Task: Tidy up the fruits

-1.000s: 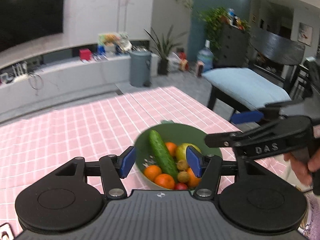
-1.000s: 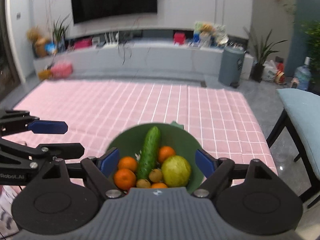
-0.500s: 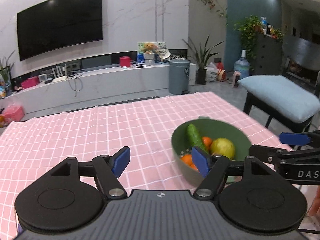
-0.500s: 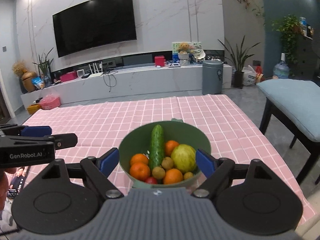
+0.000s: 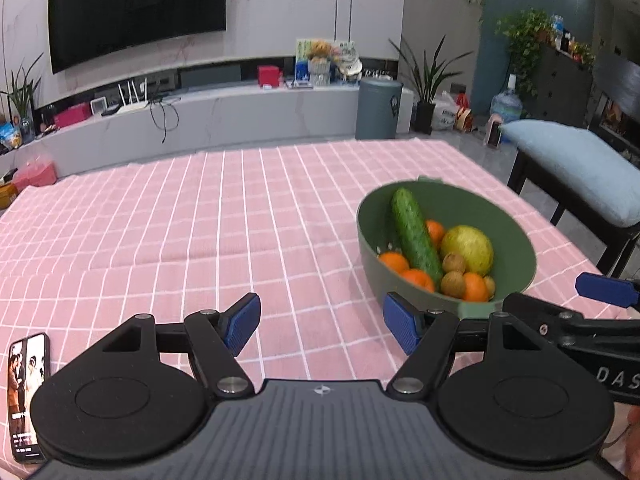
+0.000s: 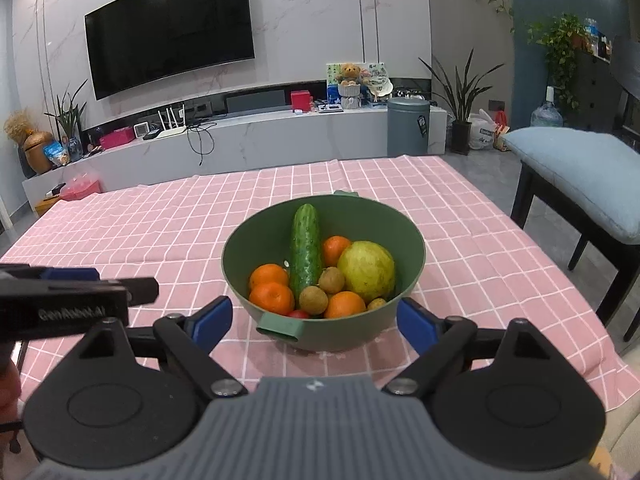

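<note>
A green bowl (image 6: pixel 412 248) (image 5: pixel 516 236) sits on the pink checked tablecloth. It holds a cucumber (image 6: pixel 306 252) (image 5: pixel 414 232), several oranges (image 6: pixel 271 298) (image 5: pixel 394 261), a yellow-green round fruit (image 6: pixel 366 270) (image 5: pixel 468 248), small brown fruits (image 6: pixel 314 299) and a red one (image 6: pixel 298 314). My right gripper (image 6: pixel 314 324) faces the bowl's near side, its jaws opening, with the bowl's near rim and handle between the blue pads but untouched. My left gripper (image 5: pixel 322 324) is open over bare cloth left of the bowl. In the right wrist view the left gripper (image 6: pixel 96 284) shows at the left.
A phone (image 5: pixel 26 396) lies on the cloth at the near left. A chair with a blue cushion (image 6: pixel 576 172) stands right of the table. Beyond the far table edge are a grey bin (image 6: pixel 408 126) and a low TV console (image 6: pixel 240 132).
Both views drew back from above the bowl and levelled out, so the room shows. The left gripper swung left off the bowl onto bare cloth and widened. The right jaws spread slightly.
</note>
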The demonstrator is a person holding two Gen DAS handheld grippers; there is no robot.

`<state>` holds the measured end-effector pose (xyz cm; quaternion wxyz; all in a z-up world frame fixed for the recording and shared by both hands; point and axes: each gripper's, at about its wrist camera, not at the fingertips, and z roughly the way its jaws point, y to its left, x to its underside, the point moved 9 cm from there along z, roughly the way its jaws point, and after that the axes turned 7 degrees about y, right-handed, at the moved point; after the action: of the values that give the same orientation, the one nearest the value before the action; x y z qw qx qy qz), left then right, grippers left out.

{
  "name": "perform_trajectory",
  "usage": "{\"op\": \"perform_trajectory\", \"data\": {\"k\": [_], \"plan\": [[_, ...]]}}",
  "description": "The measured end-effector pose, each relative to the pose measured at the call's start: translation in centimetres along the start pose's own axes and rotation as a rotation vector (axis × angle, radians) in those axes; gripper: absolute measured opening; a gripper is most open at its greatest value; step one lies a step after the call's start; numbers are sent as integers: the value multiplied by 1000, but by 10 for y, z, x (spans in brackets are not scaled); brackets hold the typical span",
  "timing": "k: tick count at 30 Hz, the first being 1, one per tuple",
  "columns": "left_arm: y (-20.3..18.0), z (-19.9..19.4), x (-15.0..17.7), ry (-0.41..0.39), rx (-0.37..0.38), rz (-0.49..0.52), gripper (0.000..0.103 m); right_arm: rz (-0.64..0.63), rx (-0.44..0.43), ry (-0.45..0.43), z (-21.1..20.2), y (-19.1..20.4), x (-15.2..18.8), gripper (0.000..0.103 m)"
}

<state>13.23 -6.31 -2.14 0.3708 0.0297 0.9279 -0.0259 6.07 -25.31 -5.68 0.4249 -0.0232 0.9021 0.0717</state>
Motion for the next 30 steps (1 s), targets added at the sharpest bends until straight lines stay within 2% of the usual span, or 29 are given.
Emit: {"op": "perform_trajectory", "data": {"k": [6, 30], "plan": [[-2, 2, 5, 22, -10, 6, 82, 35, -21, 10, 5, -5, 0, 88], [-5, -2, 5, 44, -10, 18, 82, 8, -18, -2, 4, -1, -1, 88]]}}
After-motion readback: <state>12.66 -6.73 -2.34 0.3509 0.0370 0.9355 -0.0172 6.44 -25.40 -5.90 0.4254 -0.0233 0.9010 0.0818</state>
